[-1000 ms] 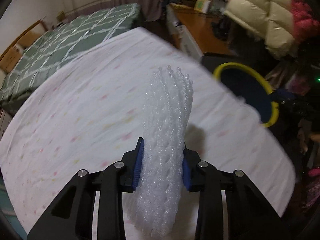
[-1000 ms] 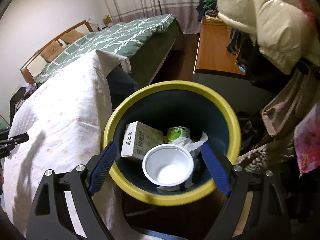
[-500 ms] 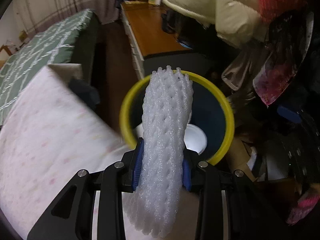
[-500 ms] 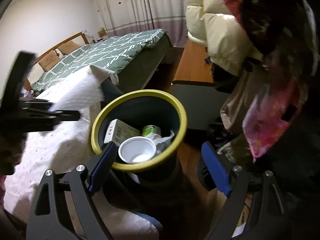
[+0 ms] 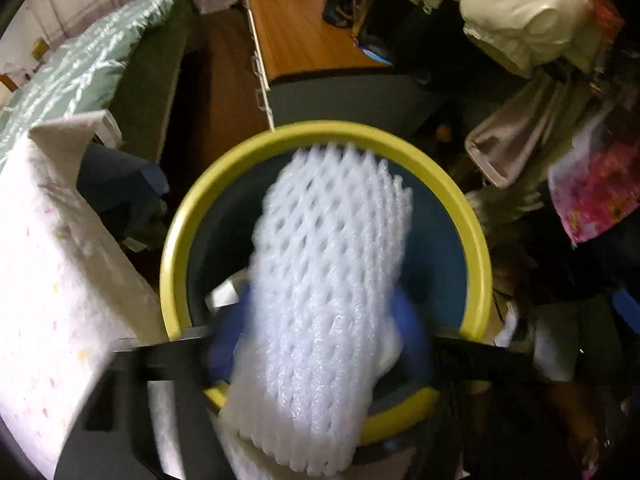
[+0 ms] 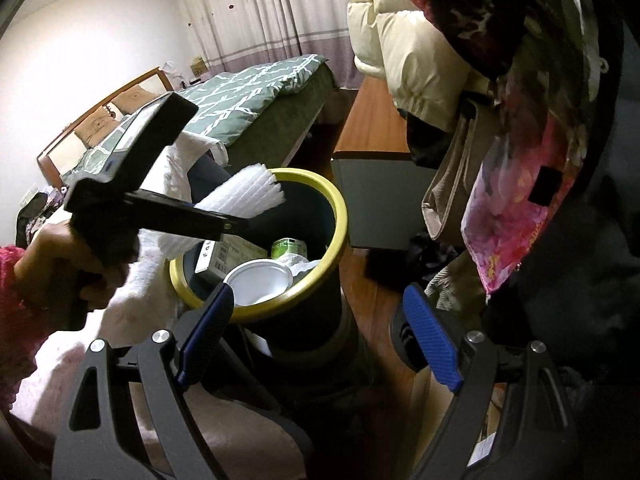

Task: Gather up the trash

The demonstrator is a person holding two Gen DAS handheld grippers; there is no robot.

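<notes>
Foam netting (image 5: 324,280), white and meshed, sits between the blue pads (image 5: 408,332) of the left tool (image 5: 320,340), whose jaws are opening; blur hides whether the pads press it. It hangs over the yellow-rimmed bin (image 5: 176,240), which holds a white cup (image 6: 258,282), a box (image 6: 228,256) and a green can (image 6: 289,246). The right tool (image 6: 316,336) stands wide and empty beside the bin. A bed (image 6: 256,88) lies beyond.

Dim indoor light, brightest on the white wall (image 6: 80,52) — heavy motion blur smearing the foam net (image 5: 324,292) and left gripper (image 5: 320,340); black fisheye corners, edges bent, right side sunk in shadow.
</notes>
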